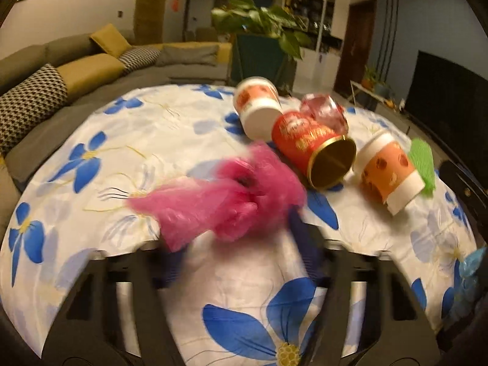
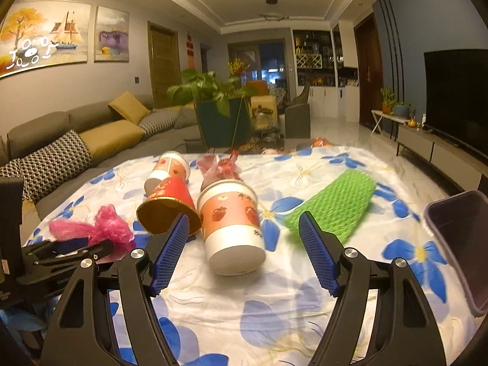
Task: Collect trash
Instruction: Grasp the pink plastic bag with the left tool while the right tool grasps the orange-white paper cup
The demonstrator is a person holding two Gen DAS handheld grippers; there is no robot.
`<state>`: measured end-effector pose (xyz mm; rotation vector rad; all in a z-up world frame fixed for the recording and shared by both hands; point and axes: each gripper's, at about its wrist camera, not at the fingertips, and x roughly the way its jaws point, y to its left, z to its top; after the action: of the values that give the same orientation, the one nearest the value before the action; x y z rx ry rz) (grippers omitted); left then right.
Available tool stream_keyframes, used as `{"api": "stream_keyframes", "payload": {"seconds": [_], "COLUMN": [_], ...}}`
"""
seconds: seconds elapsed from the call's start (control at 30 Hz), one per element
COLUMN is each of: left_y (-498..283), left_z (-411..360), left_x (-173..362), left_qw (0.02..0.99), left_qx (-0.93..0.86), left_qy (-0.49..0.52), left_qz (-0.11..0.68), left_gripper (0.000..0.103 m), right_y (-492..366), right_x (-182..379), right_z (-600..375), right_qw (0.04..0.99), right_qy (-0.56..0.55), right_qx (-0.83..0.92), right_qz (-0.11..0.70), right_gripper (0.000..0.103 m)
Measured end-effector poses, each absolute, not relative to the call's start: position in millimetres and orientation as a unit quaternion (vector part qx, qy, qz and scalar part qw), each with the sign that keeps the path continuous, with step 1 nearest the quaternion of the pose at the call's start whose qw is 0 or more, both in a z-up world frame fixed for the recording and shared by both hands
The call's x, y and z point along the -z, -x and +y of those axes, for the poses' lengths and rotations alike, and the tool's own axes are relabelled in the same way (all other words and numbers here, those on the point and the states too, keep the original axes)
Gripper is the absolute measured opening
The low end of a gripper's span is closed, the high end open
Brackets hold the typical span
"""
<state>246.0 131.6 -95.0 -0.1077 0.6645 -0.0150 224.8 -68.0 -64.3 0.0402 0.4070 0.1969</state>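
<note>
On a worktop (image 2: 305,274) draped in a white cloth with blue flowers, we found the trash scattered in a living room. Our left gripper (image 1: 241,235) reached toward a crumpled pink plastic bag (image 1: 219,201); its blue fingers (image 1: 305,244) stood apart, one on each side of the bag, though blur kept us from telling whether they touched it. Only the right wrist view showed that gripper from outside, low at the left edge with the pink bag (image 2: 100,228) at its tip. The same view alone showed a dark bin (image 2: 457,250) at the right edge and the full length of a green foam net (image 2: 332,207), which the left view caught only as a sliver behind a cup. Our right gripper (image 2: 244,256) hung wide open, gripping nothing, with an orange-and-white paper cup (image 2: 231,228) lying on its side between its fingers (image 2: 170,253). Just beside it lay a tipped red cup with a gold inside (image 2: 167,210), then a second orange-and-white cup (image 2: 167,170) and a crumpled clear red wrapper (image 2: 219,167) behind. The red cup partly hid the far cup in both views. Beyond the worktop stood a grey sofa (image 2: 91,128), a potted plant (image 2: 210,91) and a dark television (image 2: 454,100).
</note>
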Motion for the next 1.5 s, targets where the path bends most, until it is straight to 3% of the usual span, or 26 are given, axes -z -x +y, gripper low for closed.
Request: {"api": "stream_keyframes", "payload": {"seconds": [0.13, 0.4, 0.77, 1.5], "left_y": [-253, -235, -213, -191], "left_z": [133, 140, 142, 117], "left_x": [102, 89, 82, 49], "left_qw": [0.936, 0.947, 0.952, 0.962], "left_qx": [0.024, 0.032, 0.039, 0.044], "left_qy": [0.064, 0.094, 0.111, 0.096], "left_qz": [0.346, 0.304, 0.281, 0.251], "left_gripper": [0.006, 0.004, 0.004, 0.004], "right_y": [-236, -256, -277, -212], "right_x": [68, 79, 94, 51], "right_z": [-63, -57, -51, -101], "right_qw": [0.97, 0.961, 0.944, 0.971], "right_qy": [-0.017, -0.008, 0.0, -0.03], "right_qx": [-0.101, -0.098, -0.105, -0.09], "right_qz": [0.219, 0.258, 0.313, 0.22], "right_gripper": [0.073, 0.073, 0.058, 0.056]}}
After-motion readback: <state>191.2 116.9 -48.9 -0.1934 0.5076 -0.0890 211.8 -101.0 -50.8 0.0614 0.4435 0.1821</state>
